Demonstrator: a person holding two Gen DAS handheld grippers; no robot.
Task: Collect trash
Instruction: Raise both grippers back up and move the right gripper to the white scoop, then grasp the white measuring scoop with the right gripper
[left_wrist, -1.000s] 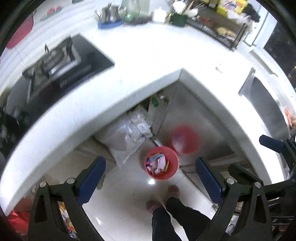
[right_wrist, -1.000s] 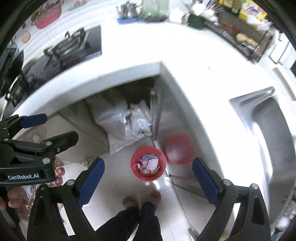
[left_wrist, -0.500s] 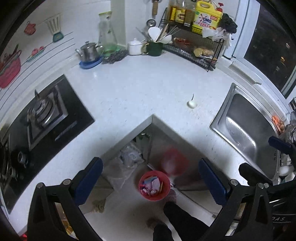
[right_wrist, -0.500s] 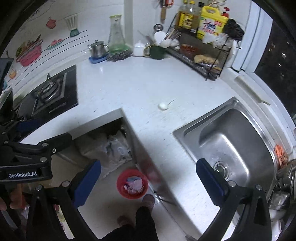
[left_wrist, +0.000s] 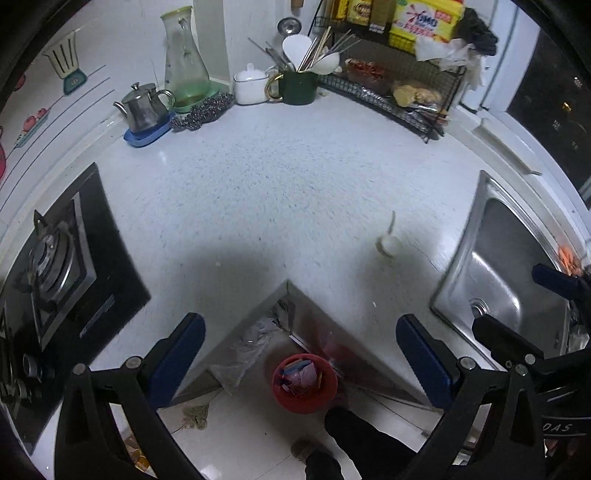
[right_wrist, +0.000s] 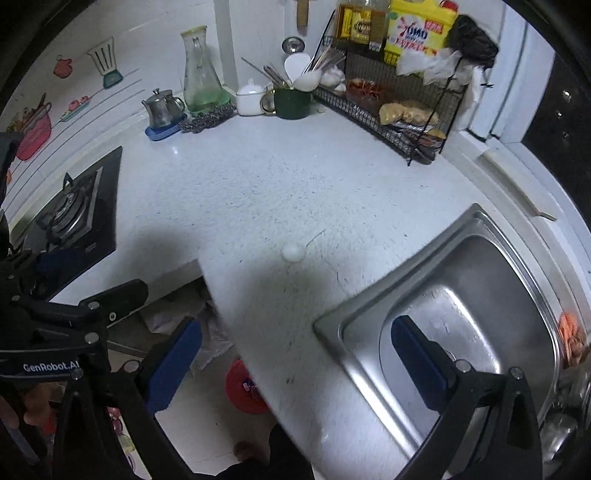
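Note:
A small white ball-like piece of trash with a thin stalk (left_wrist: 387, 243) lies on the white counter (left_wrist: 280, 184) left of the sink; it also shows in the right wrist view (right_wrist: 294, 252). A red bin (left_wrist: 305, 382) with paper scraps stands on the floor below the counter's inner corner, partly hidden in the right wrist view (right_wrist: 242, 387). My left gripper (left_wrist: 300, 358) is open and empty, high above the bin. My right gripper (right_wrist: 295, 358) is open and empty above the counter edge and sink, with the trash beyond it.
A steel sink (right_wrist: 461, 325) is at the right, a gas hob (left_wrist: 55, 266) at the left. A kettle (left_wrist: 142, 107), glass jug (left_wrist: 184, 62), green utensil cup (left_wrist: 297, 86) and wire rack (left_wrist: 399, 92) line the back wall. Plastic bags (left_wrist: 247, 347) lie under the counter.
Both grippers have risen and tilted up from the floor and bin toward the countertop. The white trash and the sink have come into view. Both grippers stay open.

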